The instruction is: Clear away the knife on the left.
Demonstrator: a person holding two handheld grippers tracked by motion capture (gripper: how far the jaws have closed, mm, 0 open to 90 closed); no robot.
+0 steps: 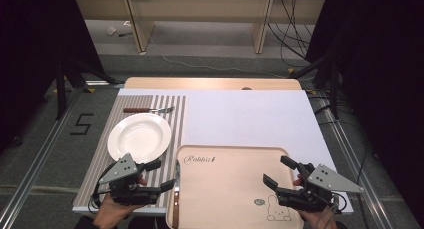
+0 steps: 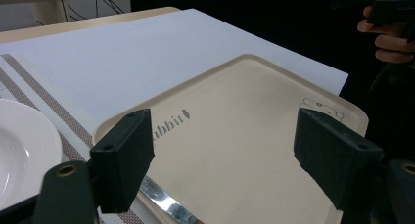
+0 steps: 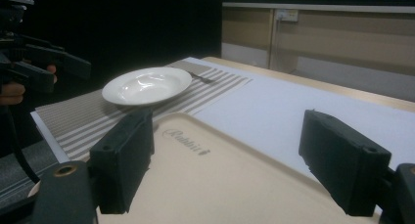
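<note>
At tray's near-left rim: steel knife w/ brown wooden handle (image 1: 176, 199), lying lengthwise along the rim, blade pointing away; resting on the rim or just beside it, can't tell.
Left gripper (image 1: 159, 176): jaws spread wide, nothing between them, no contact w/ knife; held just left of the blade, over the mat's edge. In left gripper view, blade (image 2: 166, 202) glinting low between the black pads, so prob. lined up on the knife.
Right gripper (image 1: 277, 171): jaws likewise apart and empty, hovering over tray's right side near the rabbit drawing; prob. parked clear of the left's working area.
Tray: beige rectangular plastic tray w/ "Rabbit" print (image 1: 230, 147), bare inside, at table's near edge.
Place setting: round white deep plate (image 1: 114, 139) on grey striped placemat (image 1: 95, 159); wooden-handled fork (image 1: 150, 110) laid crosswise beyond the plate.
Gap: mat strip right of plate free, prob. meant for the knife.
Under all: white sheet (image 1: 250, 114) over pale wooden table (image 1: 210, 83).
Next, by judgement: left to drop onto handle or blade, pinch across the narrow width.
Risk: thin flat knife tight to raised rim, so pads may slip or nudge the tray.
</note>
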